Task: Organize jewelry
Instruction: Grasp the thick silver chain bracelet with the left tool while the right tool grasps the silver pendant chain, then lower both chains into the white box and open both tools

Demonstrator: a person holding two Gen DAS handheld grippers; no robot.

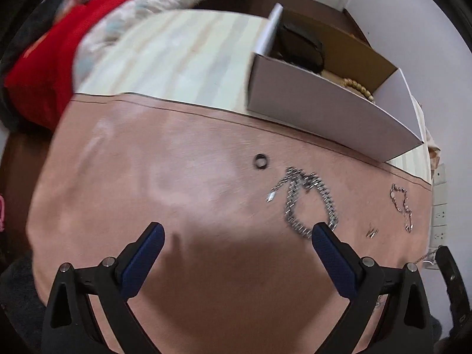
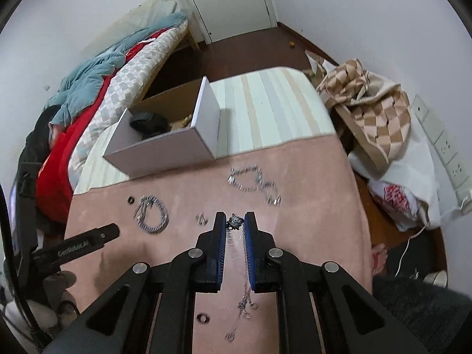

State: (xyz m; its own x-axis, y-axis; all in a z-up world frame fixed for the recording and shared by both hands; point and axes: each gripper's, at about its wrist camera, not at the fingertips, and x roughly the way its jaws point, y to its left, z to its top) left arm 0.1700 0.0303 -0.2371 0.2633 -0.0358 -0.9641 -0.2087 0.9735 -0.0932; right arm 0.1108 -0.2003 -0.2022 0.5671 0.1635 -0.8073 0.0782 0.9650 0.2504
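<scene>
— Between the right gripper's (image 2: 235,221) blue ribbed pads, what is clenched?
— A thin silver chain (image 2: 246,283) with a small dark pendant at the tips; its tail trails back under the jaws, too blurred to read link by link.
— And the left gripper (image 1: 237,234)?
— Released, jaws wide over bare pink cloth (image 1: 147,177), nothing between them. Just beside its right finger lies a chunky curb-link bracelet (image 1: 309,203), looped, smeared by motion.
— Around that?
— A small dark ring (image 1: 260,161), a fine bracelet (image 1: 401,206) near the edge, tiny earrings (image 1: 372,232) I can barely make out. Beyond, a white cardboard box (image 1: 324,112) on striped bedding holds wooden beads (image 1: 358,87) and something black, half hidden by its wall.
</scene>
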